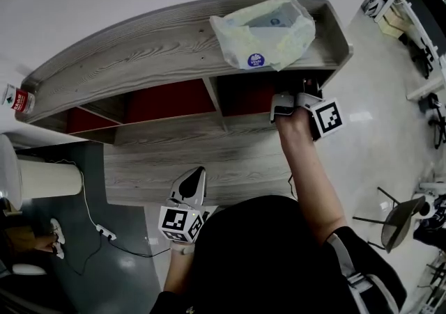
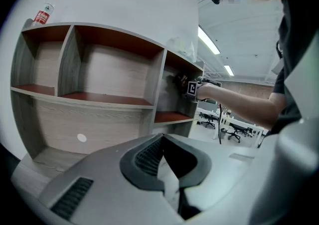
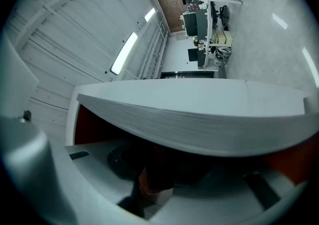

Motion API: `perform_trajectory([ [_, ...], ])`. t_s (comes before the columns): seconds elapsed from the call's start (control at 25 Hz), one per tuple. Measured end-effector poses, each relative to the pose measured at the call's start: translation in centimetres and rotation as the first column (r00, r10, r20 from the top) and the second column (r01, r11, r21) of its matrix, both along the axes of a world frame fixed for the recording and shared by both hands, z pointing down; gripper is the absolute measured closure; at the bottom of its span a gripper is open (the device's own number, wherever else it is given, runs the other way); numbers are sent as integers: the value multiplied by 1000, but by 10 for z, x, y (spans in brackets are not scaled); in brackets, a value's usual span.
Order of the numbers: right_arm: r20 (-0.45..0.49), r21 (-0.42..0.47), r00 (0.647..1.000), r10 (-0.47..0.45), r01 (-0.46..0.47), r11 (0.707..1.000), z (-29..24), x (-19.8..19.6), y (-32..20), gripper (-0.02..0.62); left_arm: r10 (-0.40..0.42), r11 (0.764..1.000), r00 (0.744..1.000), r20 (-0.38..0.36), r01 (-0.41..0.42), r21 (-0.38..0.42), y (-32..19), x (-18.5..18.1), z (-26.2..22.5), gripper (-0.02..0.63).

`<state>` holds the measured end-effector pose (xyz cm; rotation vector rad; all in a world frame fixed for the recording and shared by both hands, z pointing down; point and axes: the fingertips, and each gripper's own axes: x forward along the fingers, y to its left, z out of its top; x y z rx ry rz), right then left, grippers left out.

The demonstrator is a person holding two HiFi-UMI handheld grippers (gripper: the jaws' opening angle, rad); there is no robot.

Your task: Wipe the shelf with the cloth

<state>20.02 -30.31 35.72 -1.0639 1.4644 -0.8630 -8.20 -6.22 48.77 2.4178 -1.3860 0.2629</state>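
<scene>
So the shelf [image 1: 167, 48] looks barely started. The right gripper [image 1: 301, 97] is inside the top right compartment, clamped on a dark reddish cloth [image 3: 151, 184] (murky in there). I'd guess the other 2 top bays are still left. The left gripper [image 1: 193, 180] hangs near the body, pinched closed and empty.

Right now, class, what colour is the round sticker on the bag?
The sticker is blue; the head view shows it best.
</scene>
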Motion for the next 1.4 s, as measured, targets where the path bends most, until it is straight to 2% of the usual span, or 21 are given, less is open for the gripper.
perform_trajectory([
  [0.28, -32, -171, 999, 33, -38, 985, 75, 3, -6, 487, -26, 1000, 1000, 5, 26, -12, -2, -10, 3, 598],
  [0.44, -14, -200, 999, 42, -44, 979, 94, 2, -3, 488, -39, 999, 999, 8, 39, -17, -1, -15, 4, 598],
  [0.68, 4, -194, 997, 72, -70, 978, 94, 2, -4, 491, -56, 998, 998, 14, 57, -27, 1, -23, 6, 600],
  [1.04, -18, -319, 996, 93, -94, 943, 130, 1, -13, 492, -57, 998, 998, 7, 57, -28, 1, -24, 6, 598],
  [1.2, -27, -344, 999, 45, -52, 938, 137, -17, -21, 492, -62, 998, 998, 5, 62, -25, 2, -25, 5, 598],
  [1.4, -32, -355, 996, -88, 70, 932, 138, -68, -25, 492, -88, 996, 996, 10, 88, -24, 6, -33, 5, 598],
])
